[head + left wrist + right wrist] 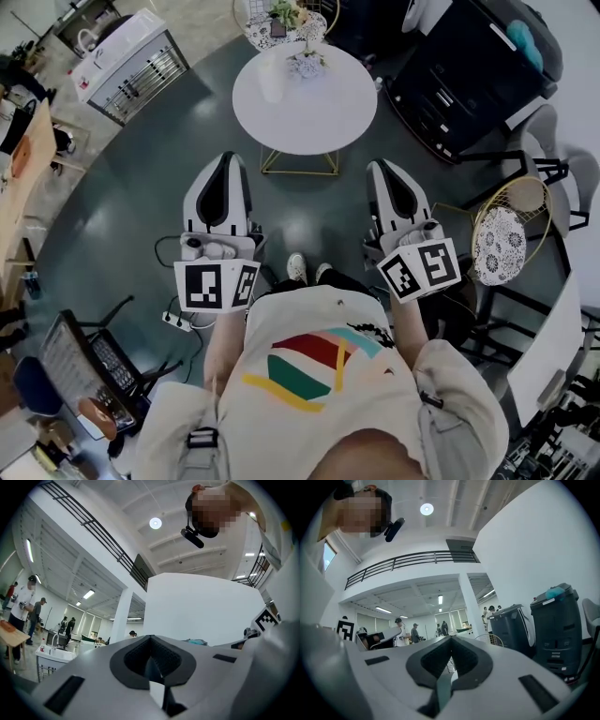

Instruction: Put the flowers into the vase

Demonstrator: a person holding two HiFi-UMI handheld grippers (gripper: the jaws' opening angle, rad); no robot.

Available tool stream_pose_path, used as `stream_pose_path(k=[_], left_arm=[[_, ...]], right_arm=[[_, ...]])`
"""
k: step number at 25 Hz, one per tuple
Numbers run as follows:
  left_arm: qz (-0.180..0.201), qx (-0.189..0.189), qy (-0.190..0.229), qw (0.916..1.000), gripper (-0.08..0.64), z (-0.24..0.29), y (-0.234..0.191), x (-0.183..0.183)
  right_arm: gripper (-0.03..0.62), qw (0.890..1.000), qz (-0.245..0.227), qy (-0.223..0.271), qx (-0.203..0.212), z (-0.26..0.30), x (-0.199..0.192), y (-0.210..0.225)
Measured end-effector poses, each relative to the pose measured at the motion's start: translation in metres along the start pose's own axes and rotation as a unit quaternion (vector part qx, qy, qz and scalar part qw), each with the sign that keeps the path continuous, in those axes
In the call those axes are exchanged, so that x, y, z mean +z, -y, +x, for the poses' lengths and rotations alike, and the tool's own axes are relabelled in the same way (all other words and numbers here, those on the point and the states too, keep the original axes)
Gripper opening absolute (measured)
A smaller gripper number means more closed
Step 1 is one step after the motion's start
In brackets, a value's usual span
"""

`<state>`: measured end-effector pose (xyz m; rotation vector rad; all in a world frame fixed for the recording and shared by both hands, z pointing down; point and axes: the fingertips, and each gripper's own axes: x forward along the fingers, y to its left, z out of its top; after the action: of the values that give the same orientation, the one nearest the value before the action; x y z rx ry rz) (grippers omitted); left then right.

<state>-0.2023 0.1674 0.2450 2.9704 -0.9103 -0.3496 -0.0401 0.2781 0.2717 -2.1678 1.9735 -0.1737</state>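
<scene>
In the head view a round white table stands ahead of me on the dark floor. On its far side are a pale cylindrical vase and a small bunch of pale flowers lying beside it. My left gripper and right gripper are held close to my body, well short of the table, both pointing toward it. Each is shut with nothing between its jaws. In the left gripper view the left gripper faces a white wall and ceiling. In the right gripper view the right gripper faces an open hall.
A wire chair with a patterned cushion stands at my right, with black bins beyond it. Another wire chair holding a plant sits behind the table. A white cabinet is at far left, a power strip by my feet.
</scene>
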Motion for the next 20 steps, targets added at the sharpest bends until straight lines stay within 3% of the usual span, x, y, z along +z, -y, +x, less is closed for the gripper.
stream_pose_path(k=[3,10,20], left_arm=[[-0.003,0.001,-0.002,1.0000,0.003,-0.001,-0.013,-0.001],[-0.012,0.005,0.006,0.9999,0.003,0.000,-0.033,-0.002],[-0.011,-0.004,-0.013,0.9998,0.004,0.039,-0.041,-0.018]], right_arm=[[0.008,1.000,0.001,0.002,0.007,0.004,-0.001,-0.011],[0.008,0.998,-0.062,-0.012,0.009,0.010,-0.008,-0.025],[0.008,0.998,-0.062,-0.013,0.002,0.043,-0.007,-0.001]])
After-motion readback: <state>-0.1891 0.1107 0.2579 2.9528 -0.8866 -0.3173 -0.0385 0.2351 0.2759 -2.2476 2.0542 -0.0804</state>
